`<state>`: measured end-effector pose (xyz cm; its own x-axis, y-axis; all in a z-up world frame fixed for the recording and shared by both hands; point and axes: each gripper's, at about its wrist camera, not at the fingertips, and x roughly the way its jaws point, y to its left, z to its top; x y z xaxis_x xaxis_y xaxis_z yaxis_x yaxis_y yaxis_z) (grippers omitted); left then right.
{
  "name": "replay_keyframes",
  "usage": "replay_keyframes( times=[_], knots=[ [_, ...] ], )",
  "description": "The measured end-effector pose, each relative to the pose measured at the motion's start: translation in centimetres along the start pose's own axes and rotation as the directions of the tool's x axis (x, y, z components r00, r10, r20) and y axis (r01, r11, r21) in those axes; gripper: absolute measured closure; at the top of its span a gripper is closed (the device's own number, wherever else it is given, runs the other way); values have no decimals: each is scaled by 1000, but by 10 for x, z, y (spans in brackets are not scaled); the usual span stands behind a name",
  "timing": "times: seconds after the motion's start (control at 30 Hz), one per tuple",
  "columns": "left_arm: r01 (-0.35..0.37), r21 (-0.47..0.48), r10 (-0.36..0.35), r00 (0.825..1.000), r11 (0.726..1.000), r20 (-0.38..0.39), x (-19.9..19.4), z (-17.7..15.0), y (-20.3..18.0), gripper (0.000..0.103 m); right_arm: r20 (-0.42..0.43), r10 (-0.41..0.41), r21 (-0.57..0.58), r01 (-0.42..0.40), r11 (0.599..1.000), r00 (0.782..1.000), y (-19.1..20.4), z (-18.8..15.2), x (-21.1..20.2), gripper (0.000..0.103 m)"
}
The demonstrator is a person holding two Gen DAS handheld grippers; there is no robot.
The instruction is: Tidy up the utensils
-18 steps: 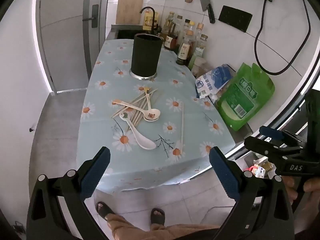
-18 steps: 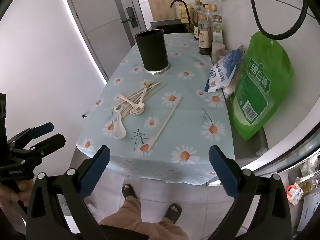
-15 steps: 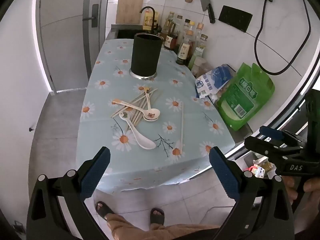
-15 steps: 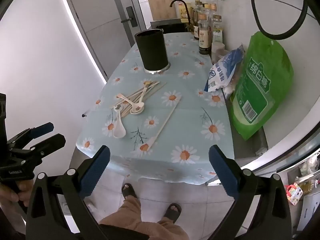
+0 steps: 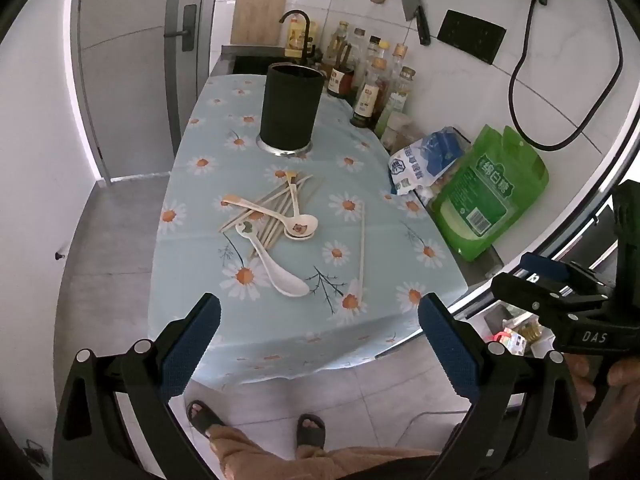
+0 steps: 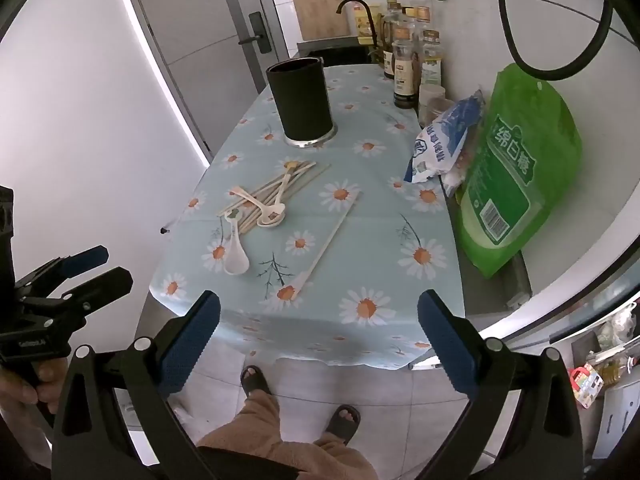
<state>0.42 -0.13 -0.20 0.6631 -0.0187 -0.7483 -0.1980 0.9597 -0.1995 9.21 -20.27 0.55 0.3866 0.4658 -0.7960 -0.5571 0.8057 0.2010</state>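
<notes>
A black cylindrical utensil holder (image 5: 290, 110) (image 6: 302, 102) stands upright at the far middle of the daisy-print table (image 5: 392, 248). A loose pile of wooden chopsticks (image 5: 276, 210) (image 6: 272, 194) lies mid-table with three cream spoons: one nearest me (image 5: 276, 270) (image 6: 235, 254) and two with stacked bowls (image 5: 300, 226) (image 6: 274, 216). A single chopstick (image 5: 362, 250) (image 6: 326, 246) lies apart to the right. My left gripper (image 5: 318, 344) and right gripper (image 6: 318, 344) are open and empty, held off the table's near edge.
Sauce bottles (image 5: 374, 80), a blue-white bag (image 5: 424, 158) and a green bag (image 5: 488, 192) line the table's right side by the wall. A sink and tap (image 5: 296, 26) lie behind the holder. The person's sandalled feet (image 6: 256, 380) stand on the tiled floor.
</notes>
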Motion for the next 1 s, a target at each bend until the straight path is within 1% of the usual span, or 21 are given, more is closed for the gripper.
replay_keyframes(
  times=[0.57, 1.0],
  knots=[
    [-1, -4, 1, 1000, 1000, 5, 1, -6, -5, 7, -9, -11, 0, 11, 1000, 1000, -2, 1, 0, 5],
    [5, -9, -5, 1000, 1000, 3, -4, -4, -3, 7, -11, -12, -2, 12, 1000, 1000, -1, 1, 1, 5]
  ],
)
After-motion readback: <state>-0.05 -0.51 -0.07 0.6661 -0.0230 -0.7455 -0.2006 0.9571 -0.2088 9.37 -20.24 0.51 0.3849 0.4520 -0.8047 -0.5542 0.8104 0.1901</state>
